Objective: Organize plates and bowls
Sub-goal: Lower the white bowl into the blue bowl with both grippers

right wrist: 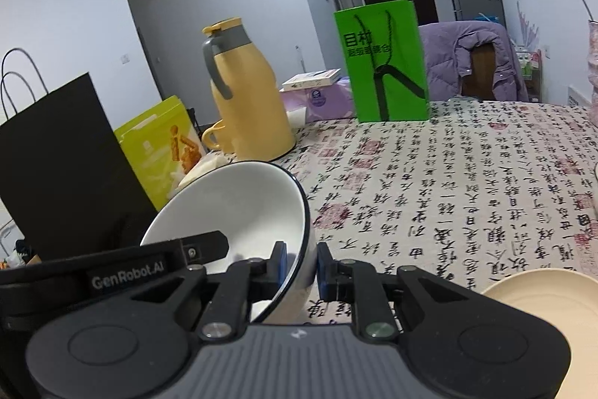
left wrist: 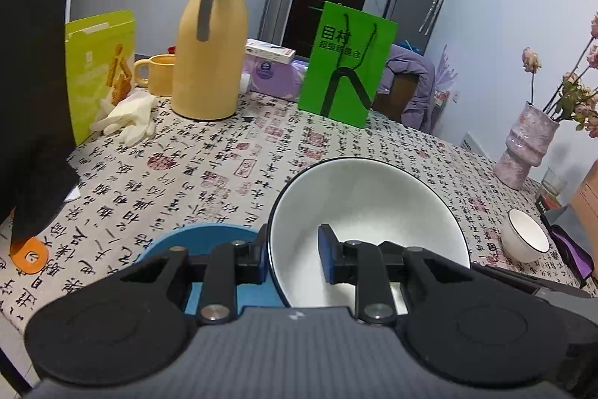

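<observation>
We've got the big white bowl (left wrist: 370,223) pinched by both grippers, left gripper (left wrist: 293,257) and right gripper (right wrist: 301,264) clamping opposite rims; blue plate (left wrist: 202,238) lies just left.

Both wrist views low, close over the tablecloth (left wrist: 224,152), facing the green bag (left wrist: 345,66), shared.

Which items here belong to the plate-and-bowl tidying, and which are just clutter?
Job: large white bowl, small white bowl, blue plate, cream plate.
Clutter: yellow thermos jug, yellow mug, green bag, gloves, vase.
</observation>
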The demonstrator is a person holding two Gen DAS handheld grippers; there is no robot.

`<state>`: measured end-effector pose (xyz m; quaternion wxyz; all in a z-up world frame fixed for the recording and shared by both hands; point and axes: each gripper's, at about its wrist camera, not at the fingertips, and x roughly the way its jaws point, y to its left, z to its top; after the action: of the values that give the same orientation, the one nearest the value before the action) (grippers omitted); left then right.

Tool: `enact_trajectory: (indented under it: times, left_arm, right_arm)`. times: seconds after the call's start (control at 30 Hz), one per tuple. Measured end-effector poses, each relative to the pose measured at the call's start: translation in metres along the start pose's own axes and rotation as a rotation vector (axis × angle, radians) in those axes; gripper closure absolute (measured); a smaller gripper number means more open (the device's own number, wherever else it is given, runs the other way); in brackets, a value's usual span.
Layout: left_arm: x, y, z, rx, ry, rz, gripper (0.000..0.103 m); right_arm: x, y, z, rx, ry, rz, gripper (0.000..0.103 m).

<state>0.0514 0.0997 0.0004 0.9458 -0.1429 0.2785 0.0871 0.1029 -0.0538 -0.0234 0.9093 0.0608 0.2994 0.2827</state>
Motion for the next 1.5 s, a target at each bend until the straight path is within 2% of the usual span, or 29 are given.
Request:
enact_trajectory:
  times: [0.67,1.5]
  left_arm:
    - [-0.006,0.036,-0.005,-0.034,0.008,0.062,0.078]
    - [0.004,0.069,-0.020,-0.078,0.098,0.100,0.078]
  right_arm:
    - [0.028,0.029,-0.006,-0.035,0.063,0.068,0.086]
    - [0.056,0.050,-0.023,-0.089,0.178,0.098,0.086]
